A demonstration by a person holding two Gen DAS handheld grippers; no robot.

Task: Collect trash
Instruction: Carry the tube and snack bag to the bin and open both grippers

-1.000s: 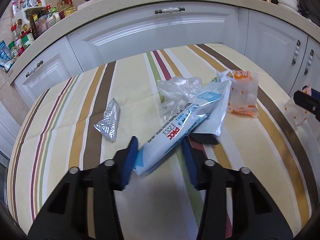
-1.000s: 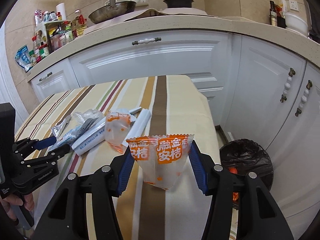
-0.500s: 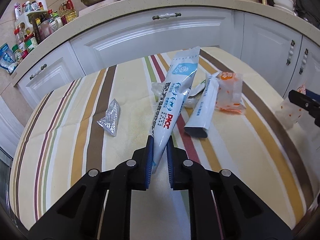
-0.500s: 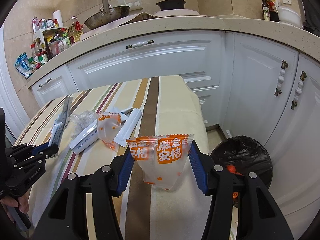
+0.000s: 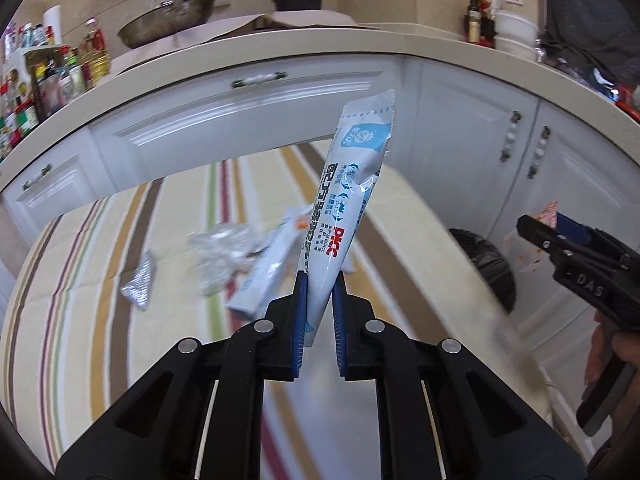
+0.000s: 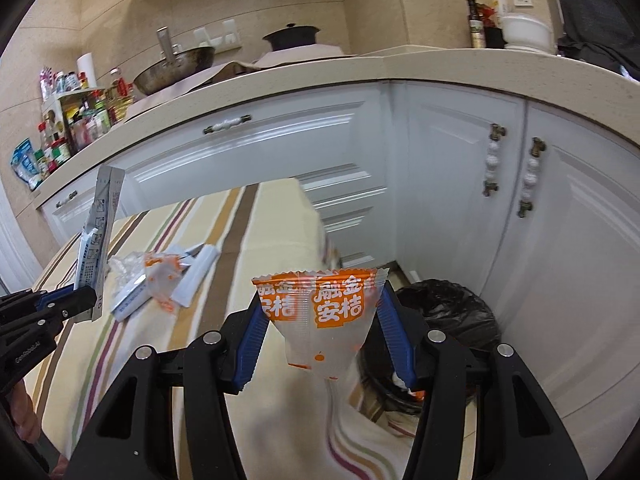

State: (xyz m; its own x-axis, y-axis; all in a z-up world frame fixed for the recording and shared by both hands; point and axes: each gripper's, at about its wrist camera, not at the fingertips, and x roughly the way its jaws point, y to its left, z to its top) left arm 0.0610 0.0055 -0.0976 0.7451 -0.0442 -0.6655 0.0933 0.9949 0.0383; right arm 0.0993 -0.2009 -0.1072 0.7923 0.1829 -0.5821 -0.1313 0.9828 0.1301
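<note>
— Gripping anything, the left gripper (image 5: 319, 312)?

— Yes: its blue fingers (image 5: 300, 312) are pressed narrow on the lower end of a white and blue sachet (image 5: 347, 204), which stands nearly upright, lifted off the striped tabletop (image 5: 100, 248).

— And the right gripper (image 6: 320, 336)?

— Its fingers (image 6: 250, 340) sit fairly wide, with an orange and clear wrapper (image 6: 324, 312) pinched between them (the top edge spans from one pad to the other). It hangs past the tabletop's edge, near a bin lined with a black bag (image 6: 452, 312) on the floor by the white cabinets (image 6: 560, 240).

— What lies on the tabletop?

— A crumpled clear bag (image 5: 224, 248), a long white packet (image 5: 264, 276) beside it, and a silver foil wrapper (image 5: 140, 286) a little apart to the left. The right-wrist view also shows an orange-printed bag (image 6: 162, 276) among them.
</note>
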